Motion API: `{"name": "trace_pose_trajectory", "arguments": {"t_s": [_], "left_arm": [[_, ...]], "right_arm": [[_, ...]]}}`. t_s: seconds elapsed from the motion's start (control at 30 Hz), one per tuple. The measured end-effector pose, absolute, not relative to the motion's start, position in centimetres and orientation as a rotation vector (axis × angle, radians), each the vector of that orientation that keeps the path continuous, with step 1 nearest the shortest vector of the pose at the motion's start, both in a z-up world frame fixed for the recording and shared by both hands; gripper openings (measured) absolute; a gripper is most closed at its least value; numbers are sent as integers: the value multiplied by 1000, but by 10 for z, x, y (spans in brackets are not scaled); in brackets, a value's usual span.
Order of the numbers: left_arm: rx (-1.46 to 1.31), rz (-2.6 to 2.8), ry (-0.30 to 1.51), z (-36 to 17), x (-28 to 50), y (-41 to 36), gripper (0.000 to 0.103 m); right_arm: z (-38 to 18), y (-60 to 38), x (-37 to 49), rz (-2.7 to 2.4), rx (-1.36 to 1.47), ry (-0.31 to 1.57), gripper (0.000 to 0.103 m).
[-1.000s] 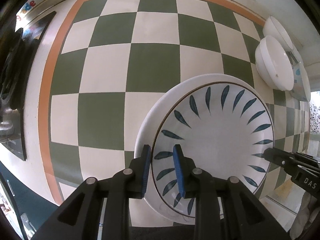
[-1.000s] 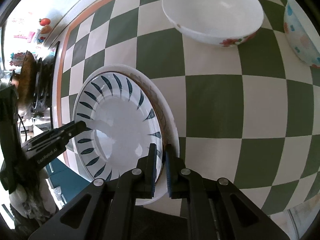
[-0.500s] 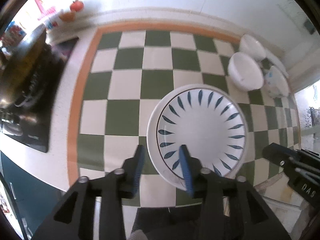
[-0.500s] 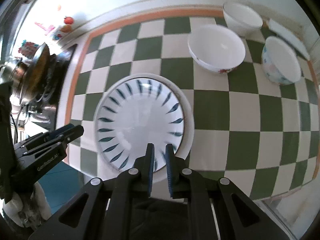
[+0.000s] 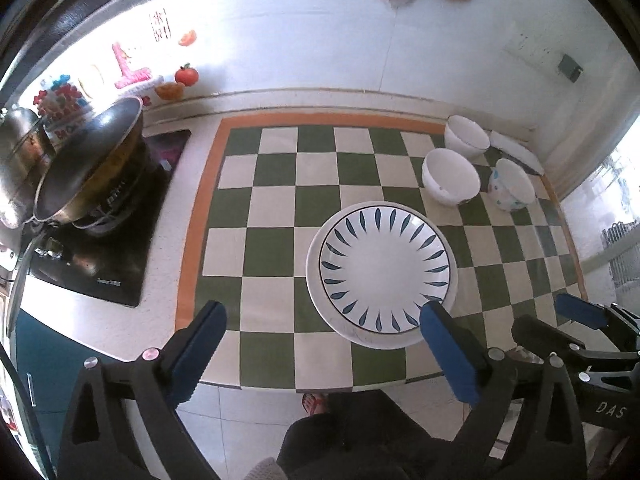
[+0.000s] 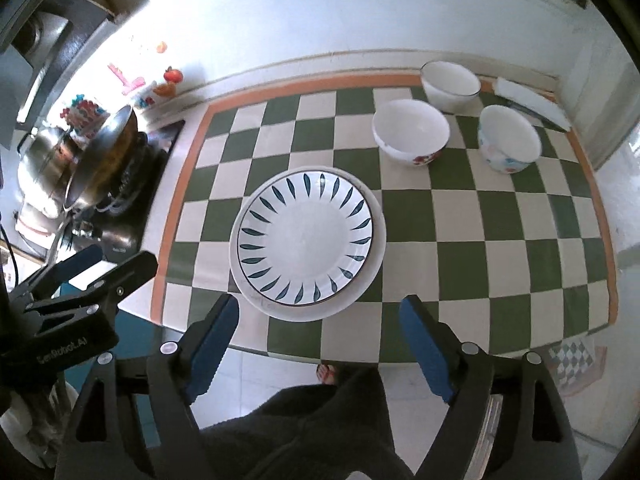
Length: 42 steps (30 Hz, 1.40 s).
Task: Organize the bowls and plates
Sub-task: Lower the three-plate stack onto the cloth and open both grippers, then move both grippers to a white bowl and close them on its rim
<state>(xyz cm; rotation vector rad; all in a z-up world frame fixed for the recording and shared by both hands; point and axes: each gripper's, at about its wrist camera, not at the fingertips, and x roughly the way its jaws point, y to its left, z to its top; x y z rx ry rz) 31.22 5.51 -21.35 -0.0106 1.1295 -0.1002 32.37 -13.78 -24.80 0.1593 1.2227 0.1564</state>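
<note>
Nearest in both views were the person's dark-clad legs and a sandalled foot [image 6: 327, 373] on the floor below the front edge of the counter [image 6: 516, 248]. The left tongs [image 5: 322, 334] stood with their blue-padded arms wide apart, holding nothing; the right tongs [image 6: 318, 322] were likewise spread wide and empty, both hanging in front of the counter's edge and touching no dish. Each camera caught the other tool at its margin, the right tongs at the lower right of the left view [image 5: 580, 316] and the left tongs at the lower left of the right view [image 6: 86, 280].

Two plates sat stacked near the front edge of the checkered counter: a leaf-patterned plate [image 5: 384, 262] on a larger plain white plate [image 5: 314, 280] (only its rim showed). Beyond them, toward the back right corner, were three bowls: a white bowl with red flowers [image 6: 410, 132], a bowl with blue spots [image 6: 508, 138] beside it, and a plain white bowl [image 6: 450, 82] behind. The right view showed the flower print clearly; the left barely did. Left of the counter, a pan [image 5: 90, 160] sat tilted on the stove [image 5: 120, 268].
</note>
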Motion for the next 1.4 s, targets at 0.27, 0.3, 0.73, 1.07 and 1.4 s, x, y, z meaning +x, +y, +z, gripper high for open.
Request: {"name": "trace_pose_trajectory", "arguments": {"t_s": [0.27,0.3,0.73,1.07,1.4], "left_arm": [[-15,-136,1092,-189,282,56,100],[-20,-138,1091,-187,280,56,99],[-32,-120,1074,-196,329,9,99],[-58,-144,1227,-258,472,-65,99],[-143,-139,1477,-353,574,-107,67]], "right_arm": [[-215,-136,287,142,180,1163,90],[-213,-136,285,142,185,1158,90],[-226,-209,315,118,353,1105,92],[-296,-307,453,96,437,1205,91],[-383,-331,585,202,501,1395,71]]}}
